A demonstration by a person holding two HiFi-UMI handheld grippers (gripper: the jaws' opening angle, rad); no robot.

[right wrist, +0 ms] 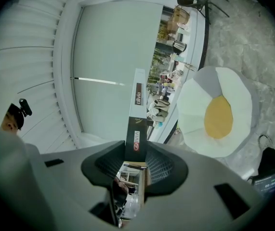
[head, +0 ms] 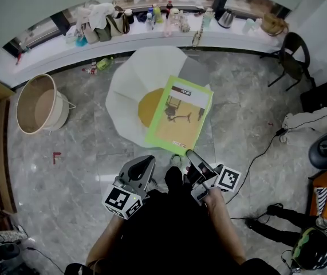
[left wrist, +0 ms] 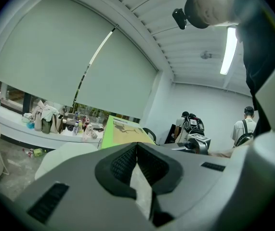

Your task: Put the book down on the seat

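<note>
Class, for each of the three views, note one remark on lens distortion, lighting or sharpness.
Head view: the wide lens bows the window ledge into an arc, and the light falls evenly on the book. Left gripper view: fisheye with a dark round rim, and the ceiling lamp is blown out. Right gripper view: same fisheye rim, with the seat in clear focus.

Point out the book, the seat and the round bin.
book (head: 179, 116): head view, middle of its tan cover.
seat (head: 126, 93): head view, bare white part left of the book.
bin (head: 37, 105): head view, its tan inside.
</note>
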